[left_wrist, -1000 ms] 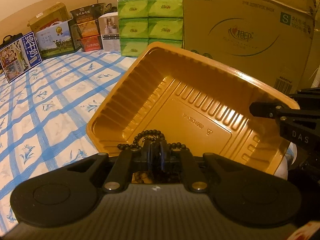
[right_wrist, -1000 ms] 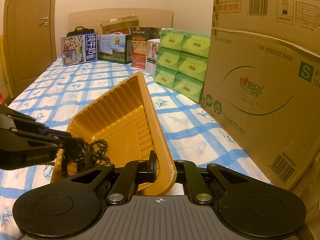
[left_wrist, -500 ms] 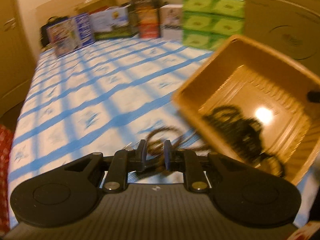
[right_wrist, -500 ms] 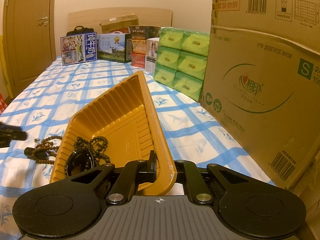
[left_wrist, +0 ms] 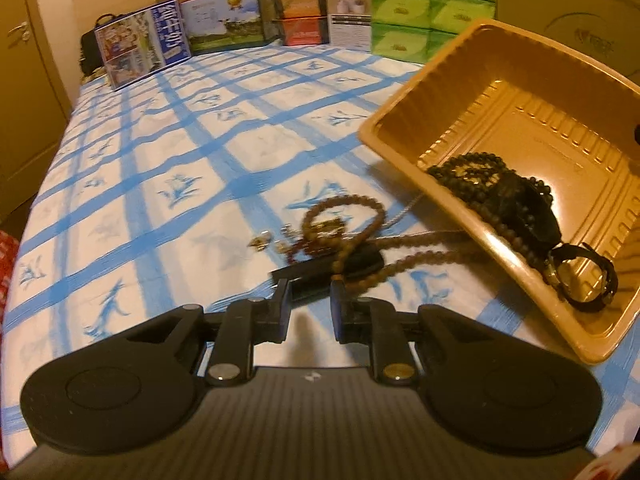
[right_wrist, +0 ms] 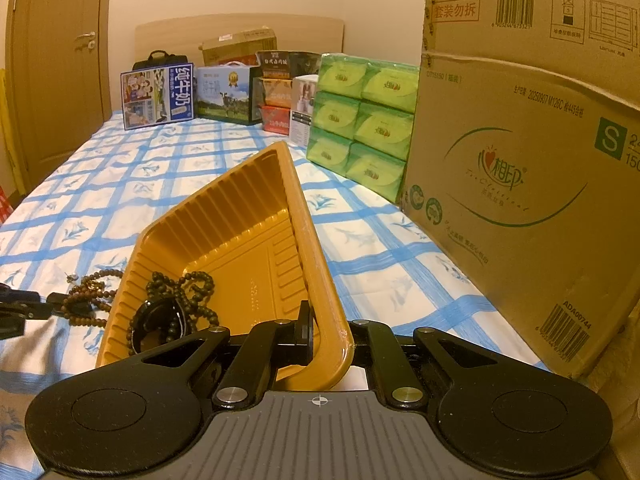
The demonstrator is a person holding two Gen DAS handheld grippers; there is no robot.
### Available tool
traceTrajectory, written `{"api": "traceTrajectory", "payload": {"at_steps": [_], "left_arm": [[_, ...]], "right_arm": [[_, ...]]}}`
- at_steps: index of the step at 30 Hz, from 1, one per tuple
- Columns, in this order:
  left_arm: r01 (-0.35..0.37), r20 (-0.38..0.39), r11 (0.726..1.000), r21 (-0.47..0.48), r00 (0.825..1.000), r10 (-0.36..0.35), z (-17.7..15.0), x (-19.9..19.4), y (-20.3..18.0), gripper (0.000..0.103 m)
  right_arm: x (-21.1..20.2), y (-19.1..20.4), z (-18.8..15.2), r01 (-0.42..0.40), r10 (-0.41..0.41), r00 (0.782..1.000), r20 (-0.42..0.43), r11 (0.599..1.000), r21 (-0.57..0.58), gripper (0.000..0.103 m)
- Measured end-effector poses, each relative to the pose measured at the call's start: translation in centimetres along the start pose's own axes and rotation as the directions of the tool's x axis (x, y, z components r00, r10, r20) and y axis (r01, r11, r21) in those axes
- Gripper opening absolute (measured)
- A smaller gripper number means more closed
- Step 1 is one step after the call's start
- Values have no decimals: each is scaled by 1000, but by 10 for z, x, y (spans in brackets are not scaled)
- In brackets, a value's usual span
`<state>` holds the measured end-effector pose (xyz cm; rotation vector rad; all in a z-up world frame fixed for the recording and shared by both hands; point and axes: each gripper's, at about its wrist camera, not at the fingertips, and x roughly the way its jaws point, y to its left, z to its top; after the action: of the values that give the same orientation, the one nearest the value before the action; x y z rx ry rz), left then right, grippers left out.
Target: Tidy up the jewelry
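Note:
My right gripper [right_wrist: 326, 330] is shut on the rim of a yellow plastic tray [right_wrist: 256, 240] and holds it tilted on the bed. In the tray [left_wrist: 532, 92] lie black bead strings [left_wrist: 472, 172] and a dark wristwatch [left_wrist: 580, 280]. My left gripper [left_wrist: 306, 312] is open and empty, just in front of a pile of brown bead strings [left_wrist: 344, 216], small gold pieces [left_wrist: 260, 242] and a black flat item [left_wrist: 320, 270] on the sheet left of the tray. The brown beads also show in the right wrist view [right_wrist: 90, 296].
The bed has a blue-and-white checked sheet [left_wrist: 160, 152]. A large cardboard box [right_wrist: 520, 184] stands at the right. Green tissue packs [right_wrist: 364, 120] and several cartons [right_wrist: 160, 96] line the headboard. A door [right_wrist: 60, 80] is at the left.
My left gripper let the black beads go into the tray, opened, and swung left and back to the brown beads on the sheet. The right gripper and tray have stayed put.

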<state>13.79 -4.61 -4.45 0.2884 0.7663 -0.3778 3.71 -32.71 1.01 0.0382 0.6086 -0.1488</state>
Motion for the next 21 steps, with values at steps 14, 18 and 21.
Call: {"api": "traceTrajectory", "payload": {"at_steps": [14,18,21], "left_arm": [[18,5,994,107,1000,-18,14,22,-18,18],[16,0,992,123,1000,-16,15,23,-17,9],[8,-7,994,106,1000,-7,15,21,-13,6]], "right_arm": [[3,0,-1,3,-3,1000,-8,1000,3,7],[4,0,-1,5,-5,1000,-8,1000,2,7],[4,0,-1,5,-5,1000,-9,1000,2,7]]}}
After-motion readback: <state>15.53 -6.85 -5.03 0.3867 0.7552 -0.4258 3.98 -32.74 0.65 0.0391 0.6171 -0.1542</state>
